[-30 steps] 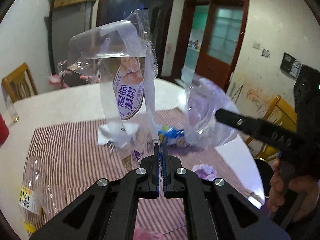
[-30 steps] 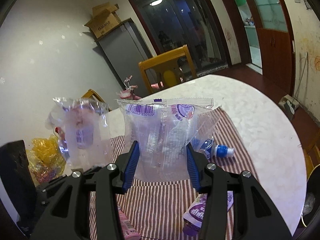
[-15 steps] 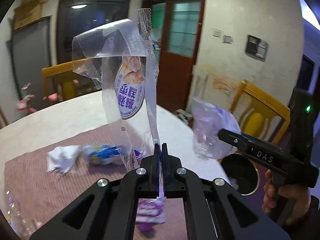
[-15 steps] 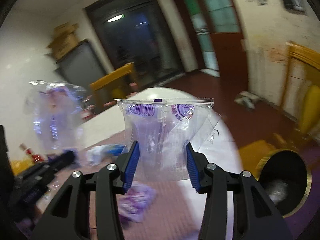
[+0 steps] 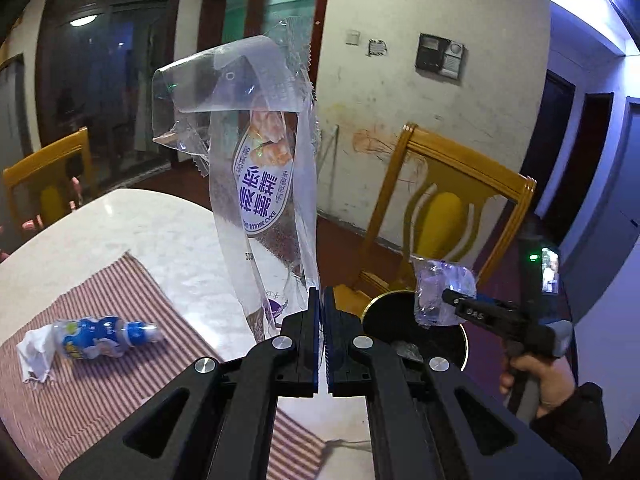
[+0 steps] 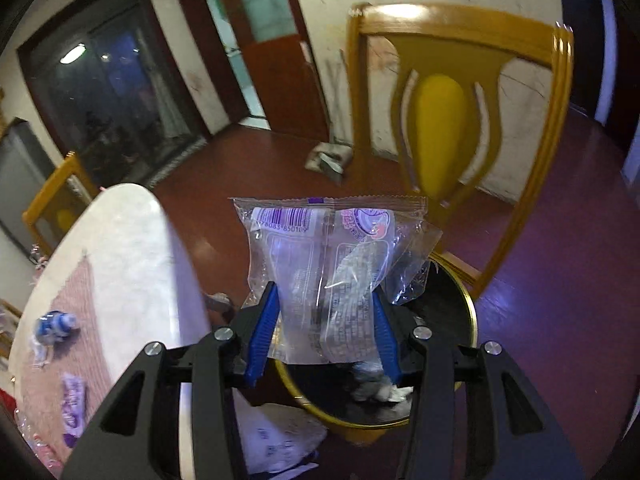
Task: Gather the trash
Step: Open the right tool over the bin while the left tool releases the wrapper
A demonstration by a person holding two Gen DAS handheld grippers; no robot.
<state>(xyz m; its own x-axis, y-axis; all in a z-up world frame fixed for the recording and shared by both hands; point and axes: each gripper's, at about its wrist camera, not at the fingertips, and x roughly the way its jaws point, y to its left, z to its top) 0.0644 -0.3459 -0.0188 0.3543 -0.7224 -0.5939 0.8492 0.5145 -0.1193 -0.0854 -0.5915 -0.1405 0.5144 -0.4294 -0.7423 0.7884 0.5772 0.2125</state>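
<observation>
My left gripper [image 5: 320,304] is shut on the lower end of a long clear wrapper with a purple label [image 5: 264,184], which stands upright above the table's edge. My right gripper [image 6: 326,320] is shut on a clear snack bag with a barcode [image 6: 320,264] and holds it over a black, gold-rimmed trash bin [image 6: 448,368]. In the left wrist view the right gripper [image 5: 450,298] with its clear snack bag [image 5: 436,296] hangs above the trash bin [image 5: 384,320]. A hand grips that tool at the right.
A round white table [image 5: 168,240] carries a red-striped cloth [image 5: 120,320] with a small blue-and-white bottle [image 5: 100,338] and crumpled white paper [image 5: 34,354]. A purple packet [image 6: 74,408] also lies on the cloth. A yellow wooden chair [image 6: 440,128] stands behind the bin. Crumpled trash [image 6: 376,384] lies inside it.
Both grippers have swung right, away from the table's middle toward the bin. The right gripper has dropped lower and now holds its bag over the bin's opening. Both grips are unchanged.
</observation>
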